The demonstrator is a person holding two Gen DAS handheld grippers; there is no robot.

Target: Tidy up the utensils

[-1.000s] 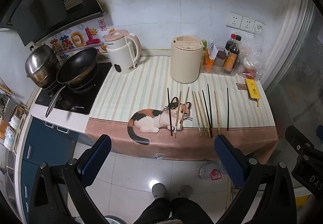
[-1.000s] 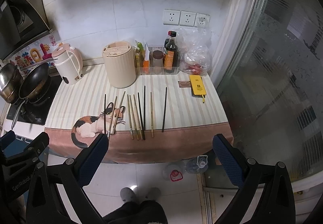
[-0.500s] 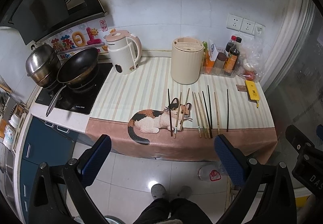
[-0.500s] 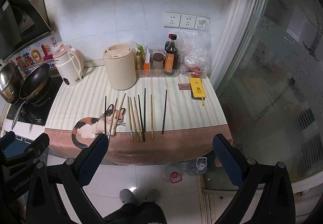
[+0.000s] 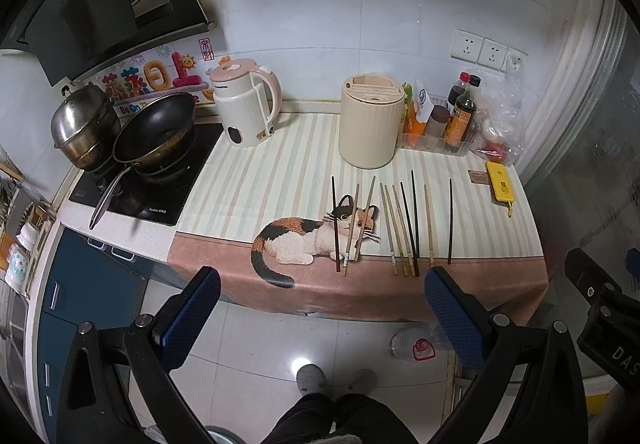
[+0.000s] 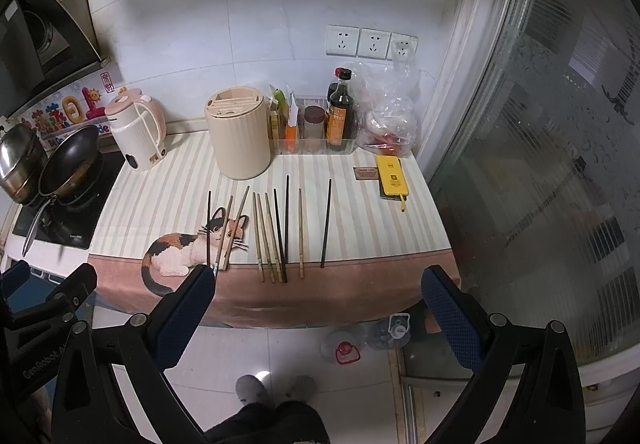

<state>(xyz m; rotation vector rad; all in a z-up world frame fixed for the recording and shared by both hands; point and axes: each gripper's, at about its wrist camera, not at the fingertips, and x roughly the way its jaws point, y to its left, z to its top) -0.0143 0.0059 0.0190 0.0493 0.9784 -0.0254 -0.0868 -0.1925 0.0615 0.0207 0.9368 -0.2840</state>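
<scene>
Striped counter: chopsticks well beyond spread fingers.

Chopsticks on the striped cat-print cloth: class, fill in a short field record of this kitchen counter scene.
utensils: loose wooden and black chopsticks, lying side by side near the front edge
surface: striped cat-print cloth over the counter
likely holder: beige ribbed cylindrical container, upright behind them
other items: pink-and-white kettle, yellow flat device
left gripper: open, empty
right gripper: open, empty

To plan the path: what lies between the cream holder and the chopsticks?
Only bare striped cloth lies between the cream holder and the chopsticks, seen in both views.
</scene>
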